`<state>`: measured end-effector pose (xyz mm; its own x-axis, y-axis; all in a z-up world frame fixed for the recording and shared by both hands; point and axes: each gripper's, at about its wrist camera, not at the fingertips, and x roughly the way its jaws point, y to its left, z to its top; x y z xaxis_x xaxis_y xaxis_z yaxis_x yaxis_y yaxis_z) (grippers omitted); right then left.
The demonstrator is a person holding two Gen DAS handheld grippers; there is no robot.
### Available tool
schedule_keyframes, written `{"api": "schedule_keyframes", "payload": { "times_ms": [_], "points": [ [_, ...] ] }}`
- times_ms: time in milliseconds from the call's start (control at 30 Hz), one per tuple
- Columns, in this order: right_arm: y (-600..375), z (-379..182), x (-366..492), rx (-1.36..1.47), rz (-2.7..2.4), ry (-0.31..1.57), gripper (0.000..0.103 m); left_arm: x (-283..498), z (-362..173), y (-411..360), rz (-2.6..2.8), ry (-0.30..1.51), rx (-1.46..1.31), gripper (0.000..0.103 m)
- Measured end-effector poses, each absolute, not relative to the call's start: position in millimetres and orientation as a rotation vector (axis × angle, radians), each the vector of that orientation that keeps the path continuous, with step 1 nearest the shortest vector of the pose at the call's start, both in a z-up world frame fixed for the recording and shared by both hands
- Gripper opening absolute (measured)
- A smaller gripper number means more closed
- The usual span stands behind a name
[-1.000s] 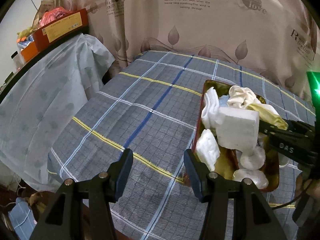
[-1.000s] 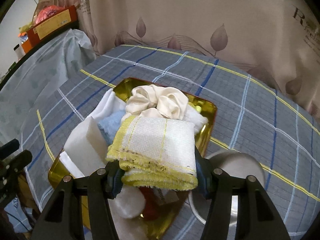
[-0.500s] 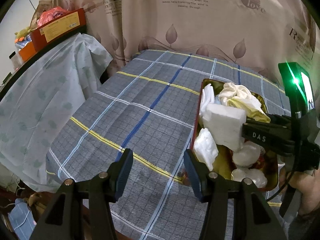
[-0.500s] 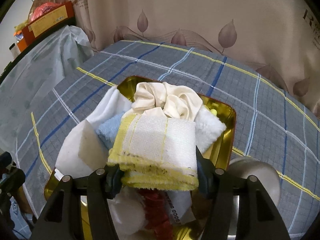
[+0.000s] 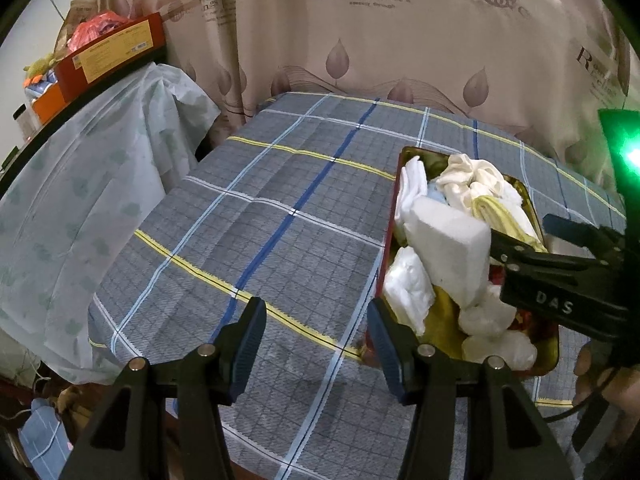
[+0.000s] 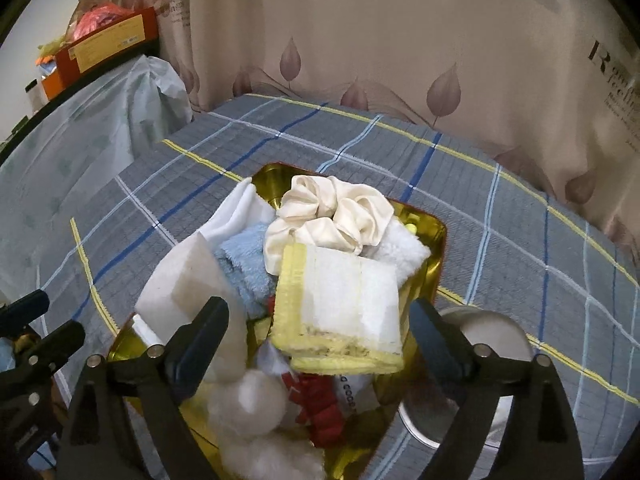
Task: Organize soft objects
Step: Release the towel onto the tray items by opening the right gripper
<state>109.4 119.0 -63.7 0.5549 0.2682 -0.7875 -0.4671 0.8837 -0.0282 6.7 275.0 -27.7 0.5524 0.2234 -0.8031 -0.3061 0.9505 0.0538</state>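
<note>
I kept the gold tray (image 6: 434, 236) ahead of the right gripper (image 6: 316, 320) as the collecting bin. Its fingers were opening, pads clear, releasing the yellow-edged cloth (image 6: 340, 304) between them onto the pile. The left gripper (image 5: 316, 332) stood open, empty, beside the tray.

Both views were dim and warm-toned, lit from above and somewhat in front, with no hard shadows. Fisheye bending curved the curtain (image 5: 400, 40) and the plaid cloth (image 5: 280, 220), and black corners ringed each round picture. In the left view a green lamp (image 5: 624, 148) at the right edge flared into a bright, washed-out patch. The gold tin (image 6: 434, 240) threw small glints off its inner wall in the right view. The far right of the curtain there was smeared by motion blur, and the yellow-edged towel (image 6: 340, 308) looked soft and slightly overexposed. Grain showed in the darker near areas.
</note>
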Motion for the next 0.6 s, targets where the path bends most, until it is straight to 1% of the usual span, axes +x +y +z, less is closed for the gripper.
{"api": "schedule_keyframes", "payload": {
  "times_ms": [133, 300, 467, 600],
  "points": [
    [110.1, -55.4, 104.5, -0.221, 0.442, 0.876, 0.093, 7.3, -29.1, 272.7, 0.311, 0.939, -0.091, 0.054],
    [89.8, -42.5, 83.8, -0.169, 0.429, 0.870, 0.103, 7.6, -29.5, 270.1, 0.315, 0.942, -0.083, 0.054],
    [78.7, -42.0, 53.5, -0.213, 0.383, 0.831, 0.103, 7.8, -30.5, 268.9, 0.316, 0.946, -0.077, 0.054],
    [75.0, -47.7, 39.9, -0.222, 0.363, 0.849, 0.103, 9.1, -33.8, 266.6, 0.312, 0.955, -0.064, 0.054]
  ]
}}
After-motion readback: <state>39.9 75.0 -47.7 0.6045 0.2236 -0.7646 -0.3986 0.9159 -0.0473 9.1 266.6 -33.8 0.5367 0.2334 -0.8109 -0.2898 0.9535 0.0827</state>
